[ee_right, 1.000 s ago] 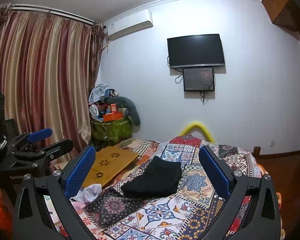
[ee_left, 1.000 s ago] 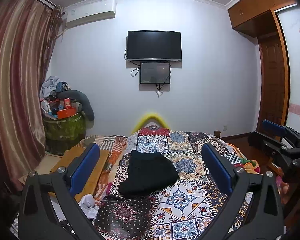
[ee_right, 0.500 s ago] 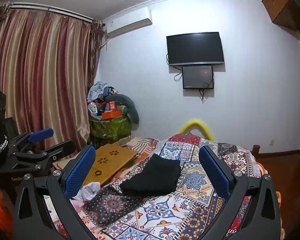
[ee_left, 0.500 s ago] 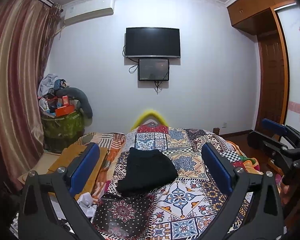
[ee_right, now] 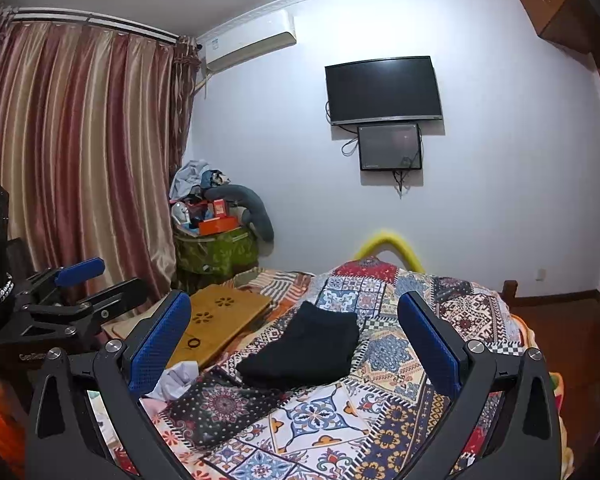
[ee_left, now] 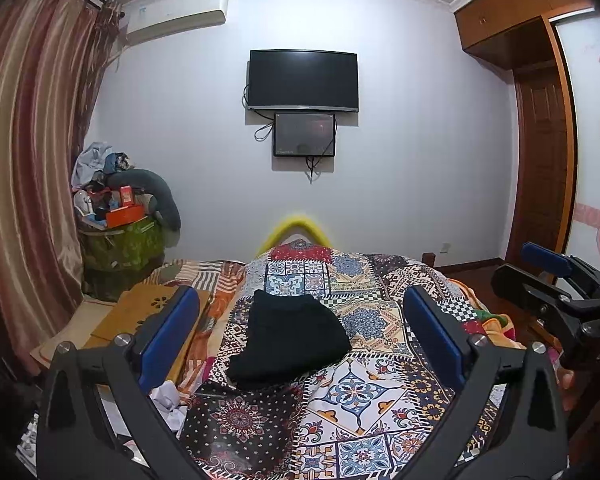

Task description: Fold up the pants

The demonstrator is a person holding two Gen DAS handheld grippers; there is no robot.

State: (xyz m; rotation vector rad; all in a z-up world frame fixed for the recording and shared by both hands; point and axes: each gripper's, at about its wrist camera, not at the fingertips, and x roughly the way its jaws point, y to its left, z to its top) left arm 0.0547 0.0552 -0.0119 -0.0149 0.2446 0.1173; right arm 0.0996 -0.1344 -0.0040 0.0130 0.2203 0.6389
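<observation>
Black pants [ee_left: 286, 338], already folded into a compact bundle, are lying on the patchwork bedspread [ee_left: 364, 392], near its middle and toward the wall side. Nothing is touching them.

Left gripper [ee_left: 300, 336]: hovering above the near end of the bedspread, blue-padded fingers [ee_left: 168, 332] spread wide with nothing between them; the pants are showing in the gap, well beyond the tips.

Right gripper [ee_right: 296, 340]: likewise hanging over the near end of the bedspread, fingers [ee_right: 160, 340] wide apart and empty, the pants framed between them farther off. In the left wrist view this gripper is appearing at the right edge [ee_left: 556, 292].

Wooden lap tray [ee_right: 220, 320]: lying just left of the bedspread, beside the pants.

Crumpled white paper [ee_right: 178, 378]: sitting at the bedspread's left edge, nearer than the tray.

Wall-mounted television [ee_left: 303, 80]: hanging on the wall beyond the bedspread, a smaller screen [ee_left: 304, 135] directly under it.

Striped curtain [ee_right: 76, 160]: hanging far left of the bedspread.
</observation>
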